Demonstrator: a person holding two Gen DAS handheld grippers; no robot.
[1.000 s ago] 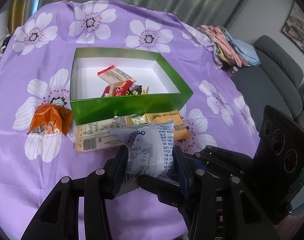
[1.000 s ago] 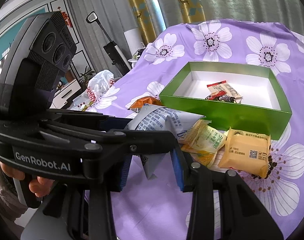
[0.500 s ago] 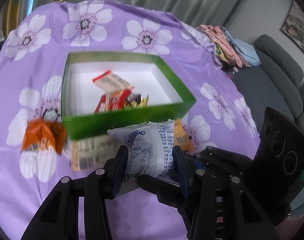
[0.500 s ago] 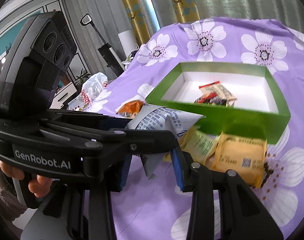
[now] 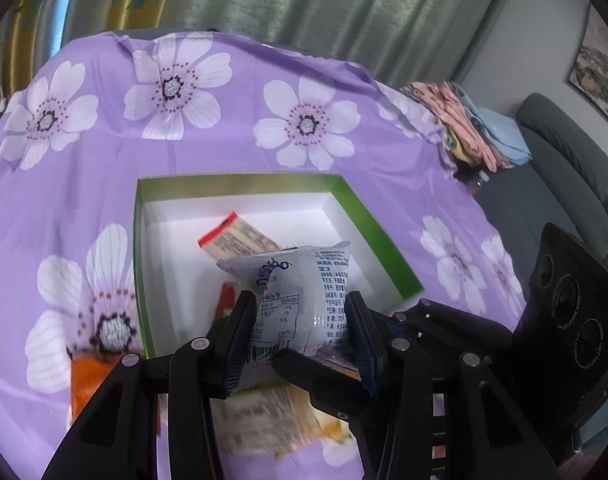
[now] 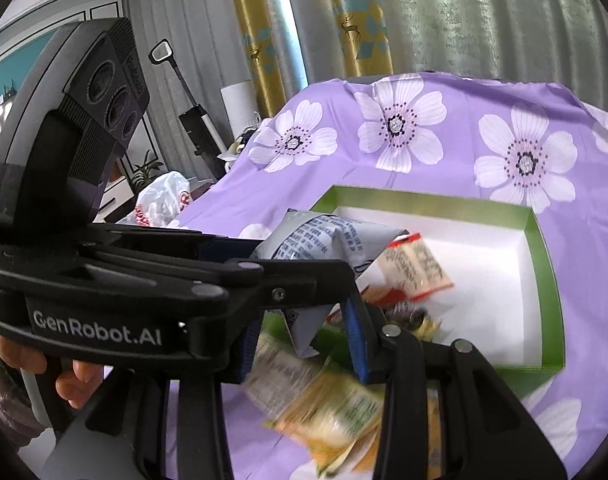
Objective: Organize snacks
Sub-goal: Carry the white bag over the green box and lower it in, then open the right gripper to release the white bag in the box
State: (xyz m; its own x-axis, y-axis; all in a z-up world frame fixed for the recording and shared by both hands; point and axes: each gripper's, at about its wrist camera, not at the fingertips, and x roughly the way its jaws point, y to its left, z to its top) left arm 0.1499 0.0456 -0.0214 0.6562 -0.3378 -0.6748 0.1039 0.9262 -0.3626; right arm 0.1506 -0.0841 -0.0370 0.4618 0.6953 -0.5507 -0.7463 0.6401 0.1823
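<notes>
Fingers of the left gripper (image 5: 300, 332) pinched the white packet (image 5: 304, 292) over the green box (image 5: 377, 236); right gripper (image 6: 304, 340) pinched its corner. Best release at 12 o'clock, past the near wall, both together.

Both cameras sit just behind their own fingers and look forward and downward along them. The left wrist view faces the green box (image 5: 377, 236) from its near edge, close above it, with a grey sofa (image 5: 563, 184) off to the right. The right wrist view looks at the same box (image 6: 543, 276) from further right and at a slant – curtains (image 6: 363, 20) fill the background. They share the box, the purple cloth (image 5: 224, 148) and the pale packet (image 5: 304, 292) (each view also catches the other gripper's body).
</notes>
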